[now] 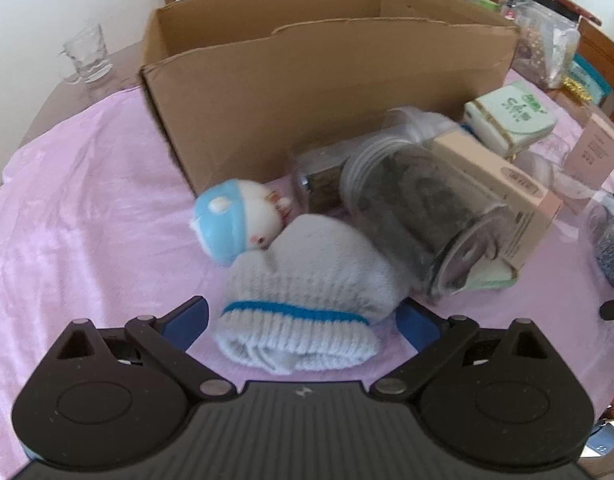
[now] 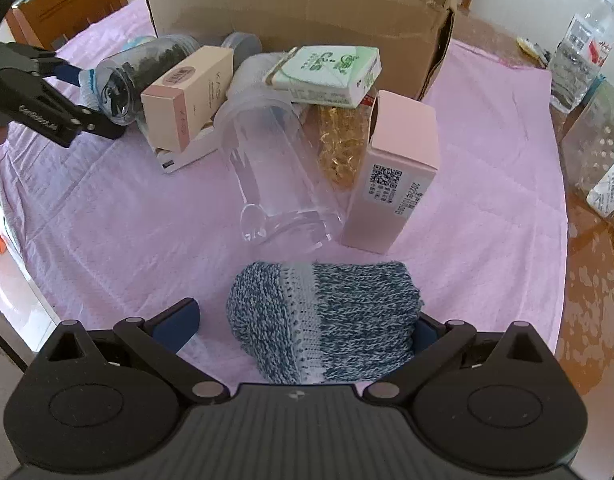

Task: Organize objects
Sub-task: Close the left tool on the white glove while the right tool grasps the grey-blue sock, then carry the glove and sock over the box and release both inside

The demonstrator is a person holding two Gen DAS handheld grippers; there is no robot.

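A white knitted sock (image 1: 307,292) with a blue stripe lies on the pink cloth between the fingers of my left gripper (image 1: 303,312). Its jaws stand wide, with a gap at the left finger. A blue-grey knitted sock (image 2: 327,320) lies between the fingers of my right gripper (image 2: 307,316). It touches the right finger, and a gap shows at the left one. The open cardboard box (image 1: 307,60) stands behind both. In the right wrist view the left gripper (image 2: 95,100) shows at far left.
Before the box lie a plush toy (image 1: 243,220) in a blue cap, a jar (image 1: 419,216) of dark stuff, a beige carton (image 1: 495,196), a green tissue pack (image 2: 331,72), a clear jar (image 2: 275,168) and a pink carton (image 2: 399,168). A glass mug (image 1: 87,52) stands far left. Bottles (image 2: 583,48) stand right.
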